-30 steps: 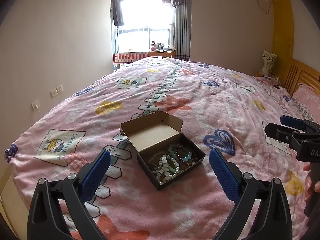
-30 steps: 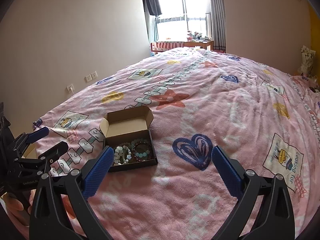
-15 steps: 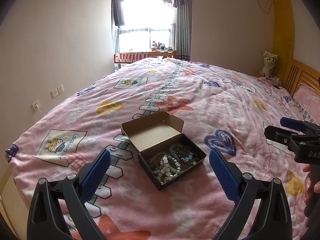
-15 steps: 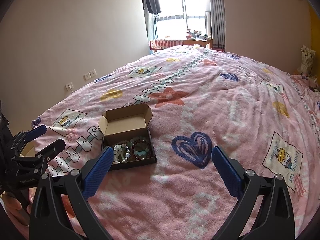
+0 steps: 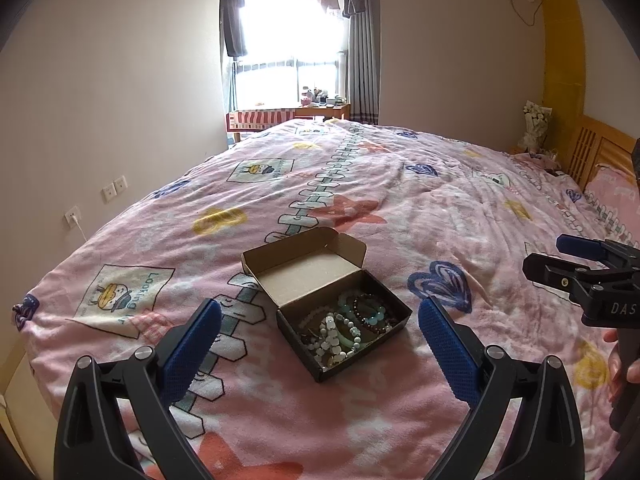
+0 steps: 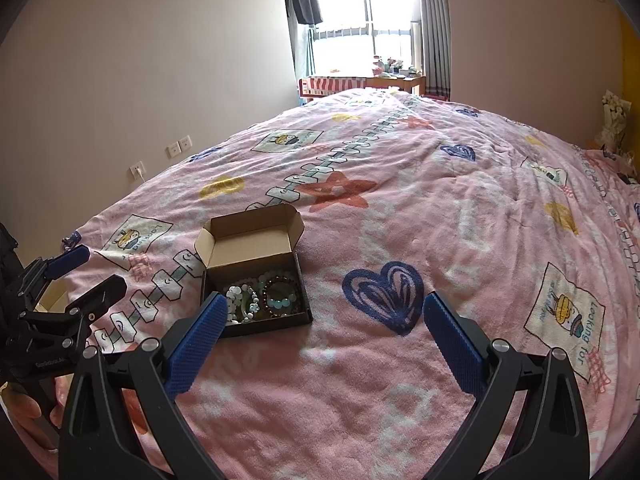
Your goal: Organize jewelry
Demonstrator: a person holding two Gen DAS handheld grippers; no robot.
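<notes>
Pink blanket (image 5: 400, 216) covers the bed, and a small black box (image 5: 344, 312) sits on it with its lid open. Bead bracelets (image 5: 348, 326) lie piled inside the box. The left gripper (image 5: 320, 348) is wide open just before the box. The right gripper (image 6: 320, 338) is wide open too, with the box near its left finger.

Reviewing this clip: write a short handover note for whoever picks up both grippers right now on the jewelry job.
Left gripper: open, empty, held above the bed, aimed at the box.
Right gripper: open, empty, to the box's right.
Small cardboard box: sits on the pink blanket, lid flap folded back.
Beaded bracelets: piled together inside the box, white, teal and dark red ones tangled.
Done: box is open, nothing taken out.
Left: every bracelet remains to be sorted; likely start with the top one.
</notes>
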